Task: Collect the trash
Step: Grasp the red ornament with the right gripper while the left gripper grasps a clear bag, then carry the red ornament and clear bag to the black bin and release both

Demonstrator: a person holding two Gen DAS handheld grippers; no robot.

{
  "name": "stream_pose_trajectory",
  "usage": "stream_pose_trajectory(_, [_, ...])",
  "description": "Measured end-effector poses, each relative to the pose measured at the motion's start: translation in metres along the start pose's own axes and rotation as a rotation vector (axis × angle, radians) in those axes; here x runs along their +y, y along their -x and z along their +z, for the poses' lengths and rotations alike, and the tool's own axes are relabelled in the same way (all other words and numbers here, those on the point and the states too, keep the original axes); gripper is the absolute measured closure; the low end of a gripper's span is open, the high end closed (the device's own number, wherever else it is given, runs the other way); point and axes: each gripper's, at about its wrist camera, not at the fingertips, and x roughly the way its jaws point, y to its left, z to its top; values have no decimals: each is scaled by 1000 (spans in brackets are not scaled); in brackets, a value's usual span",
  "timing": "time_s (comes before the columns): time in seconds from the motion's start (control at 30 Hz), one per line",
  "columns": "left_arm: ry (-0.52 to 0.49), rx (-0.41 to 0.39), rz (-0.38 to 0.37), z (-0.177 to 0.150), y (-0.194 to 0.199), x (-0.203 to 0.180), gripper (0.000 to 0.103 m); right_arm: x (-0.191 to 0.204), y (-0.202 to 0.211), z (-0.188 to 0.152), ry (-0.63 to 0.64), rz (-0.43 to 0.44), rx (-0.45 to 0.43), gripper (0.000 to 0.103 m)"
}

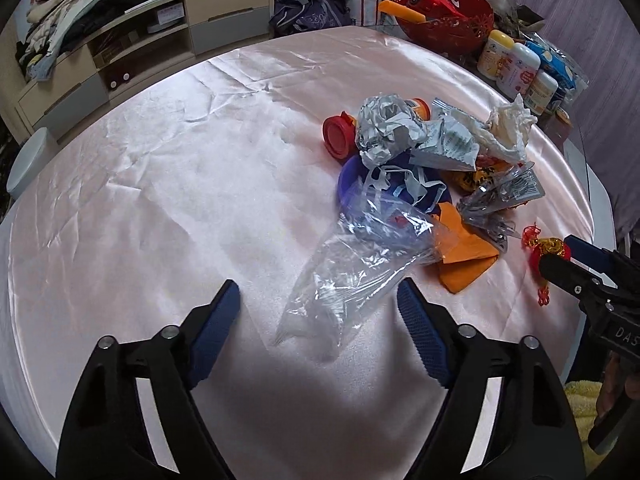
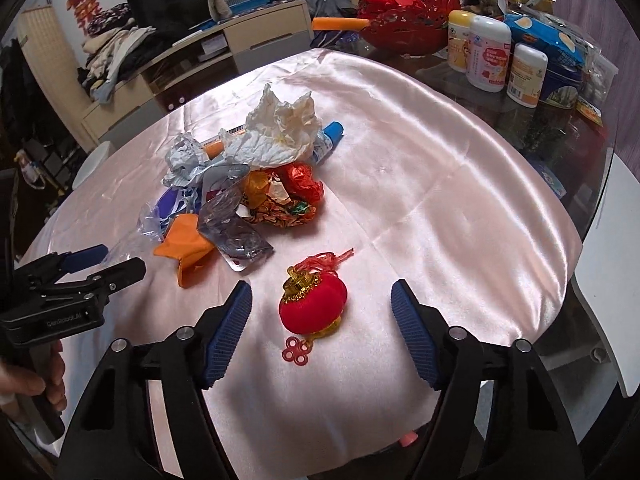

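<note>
Now your left gripper (image 1: 318, 300) has its fingers wide apart above the desk (image 1: 140, 200), which is covered with a shiny pink cloth, and the near end of the clear plastic bag (image 1: 344, 276) lies between them, closer to the right finger (image 1: 420, 336) and not touching either one. That bag reaches away from you into the trash pile (image 1: 424, 160), where you can see crumpled silver foil (image 1: 386, 128), a white crumpled tissue (image 1: 508, 128), an orange wrapper (image 1: 464, 252), a red lid (image 1: 338, 136) and clear blister packaging (image 1: 500, 196), all heaped together and touching. Your right gripper (image 2: 322, 300) also has its fingers spread apart, holding nothing. The small red lantern ornament (image 2: 312, 304) lies on the cloth between them, apart from both fingers and a little nearer to the left one (image 2: 228, 332); its red tassel (image 2: 332, 258) points away toward the pile. The lantern is separate from the heap, just beside the blister packaging at the pile's near edge. At the far side of the desk stand white bottles (image 2: 490, 54) and a red basket (image 2: 408, 16), well apart from the trash.
</note>
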Motion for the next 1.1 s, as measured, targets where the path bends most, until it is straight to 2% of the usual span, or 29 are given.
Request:
stream_pose_trajectory(0.03, [-4, -4, 3, 0, -1, -1, 41, 1, -3, 0, 6, 1, 2, 51])
stream_pose_trajectory(0.07, [-16, -11, 6, 0, 0, -3, 52, 3, -7, -1, 14, 0, 8, 59])
stream_pose_trajectory(0.1, [-24, -13, 4, 0, 0, -4, 58, 4, -8, -2, 27, -17, 1, 67])
stream_pose_trajectory(0.23, [-37, -28, 2, 0, 7, -7, 62, 5, -5, -3, 41, -2, -4, 67])
stream_pose_trajectory(0.43, [-67, -63, 22, -8, 36, -16, 64, 1, 25, -5, 34, -14, -41, 67])
stream_pose_trajectory(0.63, [-90, -150, 12, -17, 91, -33, 64, 0, 80, -13, 31, -36, -116, 67])
stream_pose_trajectory(0.87, [-111, -259, -43, -38, 161, -61, 64, -9, 156, -35, 22, -87, -213, 67])
stream_pose_trajectory(1.1, [-147, -303, -105, -69, 200, -93, 63, -27, 207, -72, -7, -143, -270, 67])
